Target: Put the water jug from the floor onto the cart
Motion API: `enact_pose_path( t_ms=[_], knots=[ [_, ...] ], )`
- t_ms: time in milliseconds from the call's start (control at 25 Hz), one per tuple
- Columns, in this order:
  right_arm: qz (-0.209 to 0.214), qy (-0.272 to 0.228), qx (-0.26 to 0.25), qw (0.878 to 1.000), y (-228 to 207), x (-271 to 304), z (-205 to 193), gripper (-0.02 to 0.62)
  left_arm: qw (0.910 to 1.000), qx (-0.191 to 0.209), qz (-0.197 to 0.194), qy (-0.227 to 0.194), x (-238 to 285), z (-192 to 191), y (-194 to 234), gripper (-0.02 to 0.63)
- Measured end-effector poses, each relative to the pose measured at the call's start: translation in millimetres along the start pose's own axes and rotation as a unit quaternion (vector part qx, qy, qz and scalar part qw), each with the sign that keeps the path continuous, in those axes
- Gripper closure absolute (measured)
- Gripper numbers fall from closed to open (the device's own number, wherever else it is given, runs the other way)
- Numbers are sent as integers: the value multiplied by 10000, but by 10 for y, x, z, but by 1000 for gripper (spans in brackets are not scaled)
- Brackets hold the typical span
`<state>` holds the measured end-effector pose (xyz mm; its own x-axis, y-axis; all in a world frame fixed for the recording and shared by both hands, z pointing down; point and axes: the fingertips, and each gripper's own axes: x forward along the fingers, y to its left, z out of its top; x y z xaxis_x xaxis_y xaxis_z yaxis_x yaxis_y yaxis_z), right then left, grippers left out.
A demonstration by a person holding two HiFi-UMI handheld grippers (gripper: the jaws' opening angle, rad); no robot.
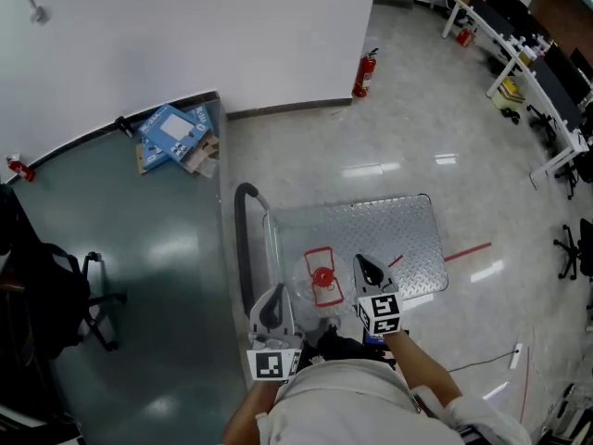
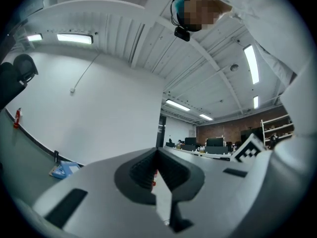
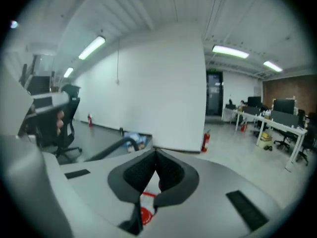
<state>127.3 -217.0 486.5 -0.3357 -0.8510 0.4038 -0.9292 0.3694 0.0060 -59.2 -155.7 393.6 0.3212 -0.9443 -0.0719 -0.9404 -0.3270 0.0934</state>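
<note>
The clear water jug with a red cap stands upright on the near left part of the cart's ribbed metal deck, close to the black push handle. My left gripper hangs just left of the jug, level, with its jaws together and nothing between them. My right gripper is just right of the jug and above it, tilted a little down. Its jaws are also shut and empty. Under them the red cap shows.
A white wall runs behind the cart, with a red fire extinguisher at its corner. Blue boxes lie by the wall on the green floor. A black office chair stands at the left. Desks fill the far right. A red tape line marks the floor.
</note>
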Motion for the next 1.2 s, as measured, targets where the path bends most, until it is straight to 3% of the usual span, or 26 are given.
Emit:
enact_pose_path(
  t_ms=[80,160,360,680,1200],
  knots=[
    [-176,-924,-32,9956,-36,-393,288,583,10000,28,-32,-49,-5,48,-57,603],
    [-238,-1256,-62,9918,-3,-642,252,583,10000,9,-42,-41,-16,46,-109,603],
    [-141,-1053,-31,9943,138,-796,-83,583,9998,-18,-199,-8,-58,37,-271,603],
    [86,-1295,-88,9915,213,-794,114,583,9995,48,-308,-77,-63,72,-366,603],
    [342,-1194,-118,9922,288,-707,78,583,9996,80,-269,-72,-85,52,-368,603]
  ],
)
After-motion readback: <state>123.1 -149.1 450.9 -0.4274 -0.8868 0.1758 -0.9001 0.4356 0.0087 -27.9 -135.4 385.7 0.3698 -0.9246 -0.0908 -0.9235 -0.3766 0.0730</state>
